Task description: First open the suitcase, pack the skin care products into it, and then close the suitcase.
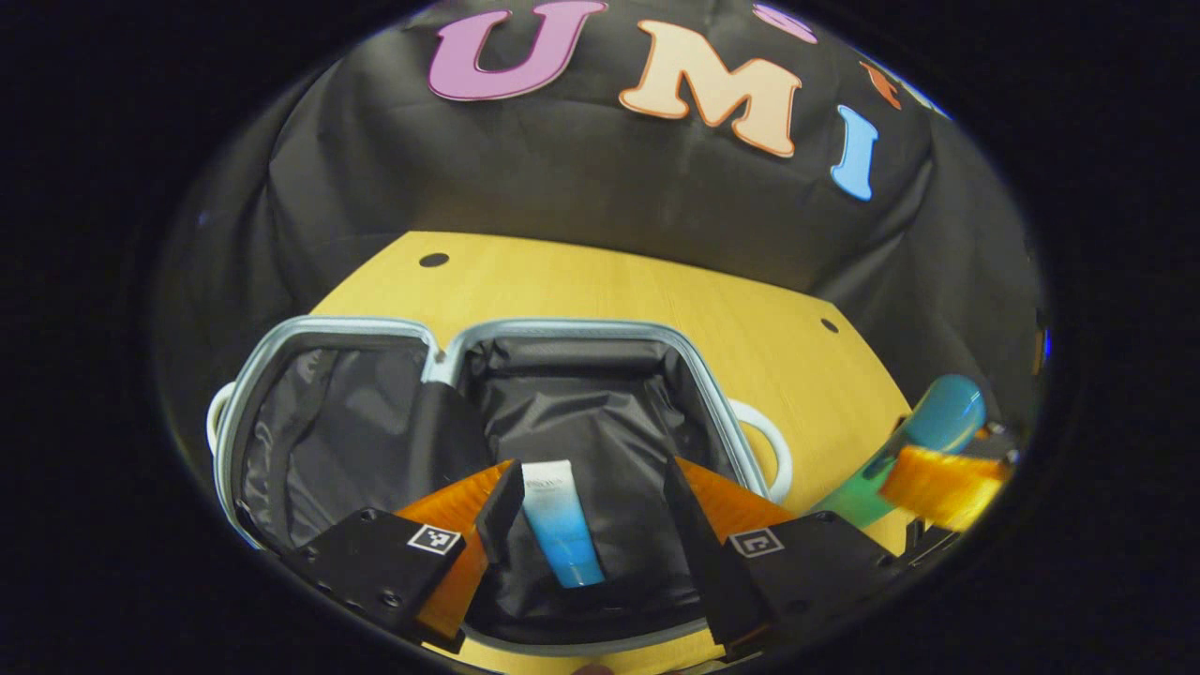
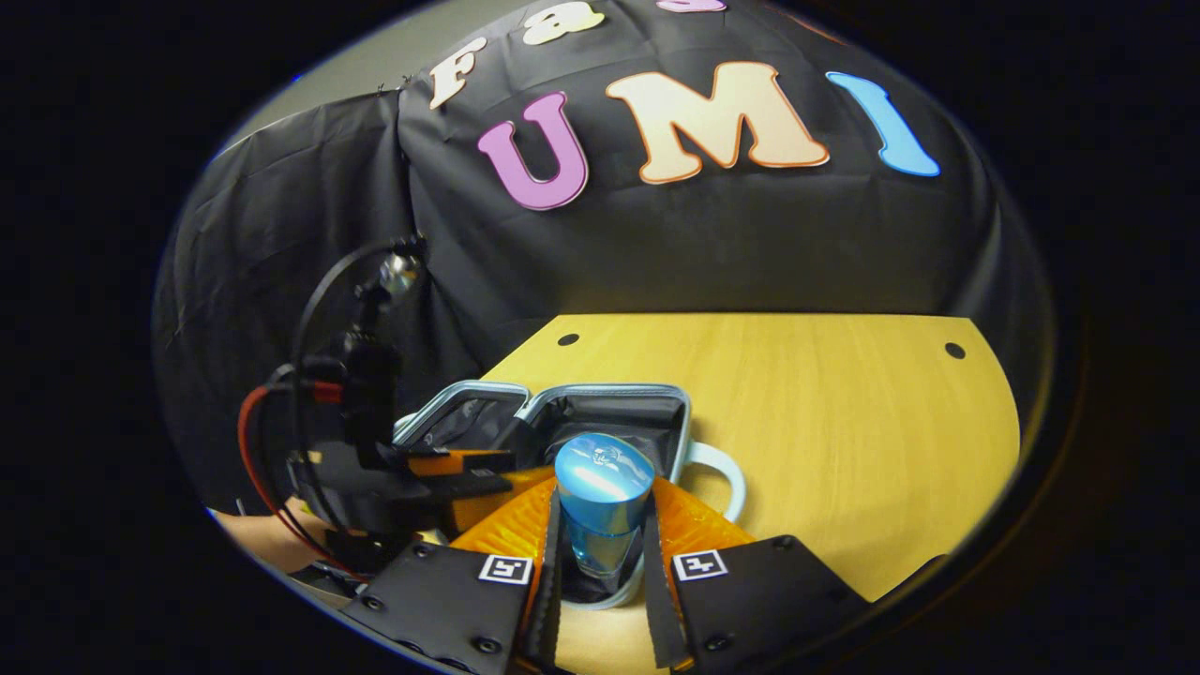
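My left claw (image 1: 589, 511) hung wide over the open suitcase (image 1: 656, 330) on the counter (image 1: 656, 291), a tube (image 1: 561, 525) lying inside between its fingers. My right claw (image 2: 600, 553) gripped a bottle (image 2: 603, 497) just near the suitcase.

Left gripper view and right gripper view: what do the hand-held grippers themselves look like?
Each hand-held gripper has black angular finger mounts bolted with small screws, each carrying a square black-and-white marker tag. In the right gripper view, the left hand-held gripper shows a black body with red and black cables looping from a mast. The right hand-held gripper has matching mounts.
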Tool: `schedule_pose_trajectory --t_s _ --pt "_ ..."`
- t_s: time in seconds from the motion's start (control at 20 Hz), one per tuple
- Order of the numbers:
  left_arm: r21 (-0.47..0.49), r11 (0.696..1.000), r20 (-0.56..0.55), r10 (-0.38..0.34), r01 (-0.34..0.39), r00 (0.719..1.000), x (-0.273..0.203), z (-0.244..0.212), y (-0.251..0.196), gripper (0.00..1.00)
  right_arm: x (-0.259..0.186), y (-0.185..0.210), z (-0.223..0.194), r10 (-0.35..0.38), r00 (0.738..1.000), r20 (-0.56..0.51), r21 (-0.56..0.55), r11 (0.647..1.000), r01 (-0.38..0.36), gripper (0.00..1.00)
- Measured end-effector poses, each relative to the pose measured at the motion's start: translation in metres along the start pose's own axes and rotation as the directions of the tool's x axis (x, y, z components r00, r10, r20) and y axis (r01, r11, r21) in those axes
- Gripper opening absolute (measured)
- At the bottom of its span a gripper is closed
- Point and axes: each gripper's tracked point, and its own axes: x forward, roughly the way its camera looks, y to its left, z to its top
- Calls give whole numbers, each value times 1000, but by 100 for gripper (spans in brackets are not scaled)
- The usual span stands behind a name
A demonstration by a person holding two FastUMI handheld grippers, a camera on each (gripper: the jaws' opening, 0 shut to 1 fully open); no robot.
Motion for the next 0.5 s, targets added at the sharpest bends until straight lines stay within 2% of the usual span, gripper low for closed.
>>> schedule_pose_trajectory --t_s 0.25,0.3,0.35,0.5 --pt "-4 998 60 69 -69 996 -21 36 62 88 47 11 -34 -7 995 -101 25 1000 10 40" --pt "-16 997 66 82 -81 994 -24 40 74 88 53 12 -40 -15 993 -116 25 1000 18 37" --pt "-27 995 71 94 -93 993 -27 43 87 88 57 15 -44 -22 991 -130 28 999 26 40" --pt "-54 988 60 147 -144 987 -34 42 126 88 72 14 -61 -56 983 -175 30 998 62 40"
